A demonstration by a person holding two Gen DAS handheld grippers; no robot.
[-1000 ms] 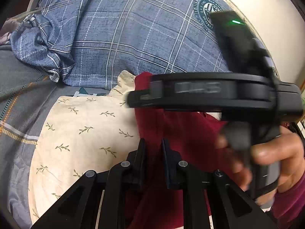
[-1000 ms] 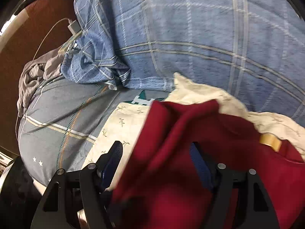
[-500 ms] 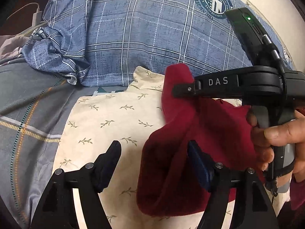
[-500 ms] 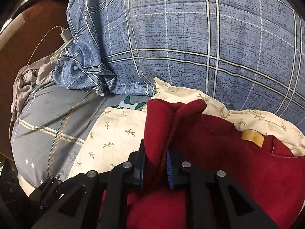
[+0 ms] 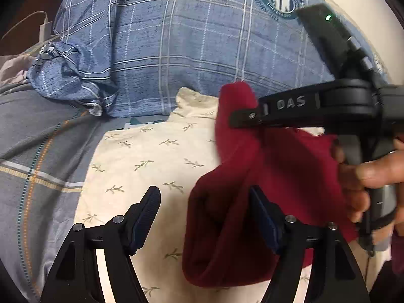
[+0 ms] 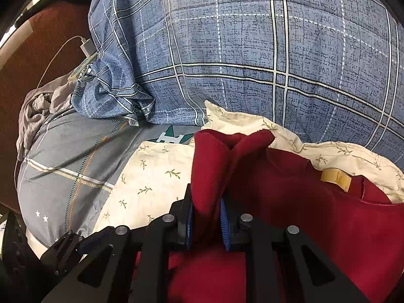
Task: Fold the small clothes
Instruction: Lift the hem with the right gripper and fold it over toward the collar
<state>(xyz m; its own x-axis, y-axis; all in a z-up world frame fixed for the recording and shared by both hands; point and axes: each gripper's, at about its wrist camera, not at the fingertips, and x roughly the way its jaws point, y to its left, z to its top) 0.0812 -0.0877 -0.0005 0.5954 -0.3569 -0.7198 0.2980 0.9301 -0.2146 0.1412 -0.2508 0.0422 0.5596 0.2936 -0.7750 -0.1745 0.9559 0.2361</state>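
A dark red garment (image 5: 272, 176) lies bunched on a cream leaf-print cloth (image 5: 156, 156). In the right wrist view my right gripper (image 6: 205, 209) is shut on a raised fold of the red garment (image 6: 290, 189), which has a tan label (image 6: 335, 178) near its collar. In the left wrist view the right gripper (image 5: 242, 120) reaches in from the right, pinching the fold's top. My left gripper (image 5: 204, 214) is open, its jaws wide apart, with a hanging part of the garment between them against the right finger.
A large blue plaid pillow (image 6: 252, 50) rises behind the cloth. A grey bedsheet (image 6: 68, 161) spreads to the left. A white charger with cable (image 6: 87, 46) and a crumpled grey cloth (image 6: 38, 106) lie at the far left. The cream cloth also shows in the right wrist view (image 6: 151, 181).
My left gripper went from shut to open and drew back. My right gripper went from open to shut on the garment's fold and holds it raised.
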